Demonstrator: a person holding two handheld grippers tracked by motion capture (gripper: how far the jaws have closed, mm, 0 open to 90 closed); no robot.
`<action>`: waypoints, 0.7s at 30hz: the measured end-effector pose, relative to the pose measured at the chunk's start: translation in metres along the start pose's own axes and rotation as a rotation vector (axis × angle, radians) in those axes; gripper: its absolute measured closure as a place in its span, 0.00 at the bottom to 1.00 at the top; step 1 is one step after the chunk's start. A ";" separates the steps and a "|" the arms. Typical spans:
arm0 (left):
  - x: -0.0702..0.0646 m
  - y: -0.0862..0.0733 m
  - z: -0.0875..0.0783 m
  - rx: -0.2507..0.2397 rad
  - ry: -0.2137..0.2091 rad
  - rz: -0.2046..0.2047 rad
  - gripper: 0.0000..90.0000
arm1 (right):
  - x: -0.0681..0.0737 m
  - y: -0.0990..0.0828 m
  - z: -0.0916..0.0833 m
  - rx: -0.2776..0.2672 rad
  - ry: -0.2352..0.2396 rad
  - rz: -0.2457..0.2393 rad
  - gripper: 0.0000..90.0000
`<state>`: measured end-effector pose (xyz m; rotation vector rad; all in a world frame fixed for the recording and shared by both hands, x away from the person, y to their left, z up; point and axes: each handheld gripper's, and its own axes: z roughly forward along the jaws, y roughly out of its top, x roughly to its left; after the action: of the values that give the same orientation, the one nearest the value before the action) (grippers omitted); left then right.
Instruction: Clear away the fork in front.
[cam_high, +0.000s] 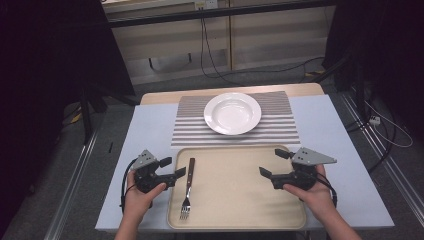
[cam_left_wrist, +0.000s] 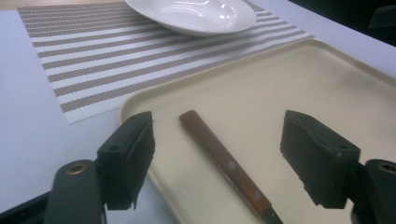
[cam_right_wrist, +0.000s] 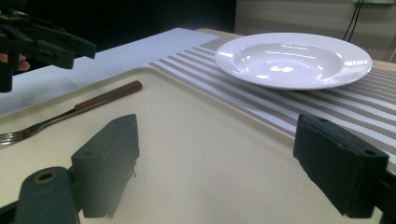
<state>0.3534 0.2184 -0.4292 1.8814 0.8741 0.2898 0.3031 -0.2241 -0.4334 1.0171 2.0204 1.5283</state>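
Note:
A fork (cam_high: 188, 187) with a brown wooden handle lies along the left side of a beige tray (cam_high: 235, 190), tines toward me. My left gripper (cam_high: 173, 167) hovers open at the tray's left edge, beside the handle. In the left gripper view the handle (cam_left_wrist: 219, 156) lies between and beyond the open jaws, untouched. My right gripper (cam_high: 270, 162) is open over the tray's right side with nothing between its jaws. From the right gripper view the fork (cam_right_wrist: 93, 105) is far off to the left, with the left gripper (cam_right_wrist: 42, 39) above it.
A white deep plate (cam_high: 232, 113) sits on a striped placemat (cam_high: 280, 127) just beyond the tray. The table (cam_high: 150, 135) has a pale cover. Cables run across the floor behind, and dark stands flank both sides.

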 end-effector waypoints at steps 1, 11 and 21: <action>0.000 -0.001 -0.002 -0.006 0.004 -0.004 0.28 | -0.001 -0.001 -0.002 0.004 0.000 0.000 0.16; 0.007 -0.006 -0.021 0.009 0.029 -0.005 0.18 | -0.010 -0.011 -0.023 0.028 -0.035 0.007 0.16; 0.010 -0.010 -0.030 0.002 0.036 -0.004 0.13 | -0.015 -0.016 -0.032 0.016 -0.050 0.010 0.16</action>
<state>0.3400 0.2481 -0.4251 1.8816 0.9025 0.3210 0.2859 -0.2580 -0.4395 1.0620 1.9995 1.4798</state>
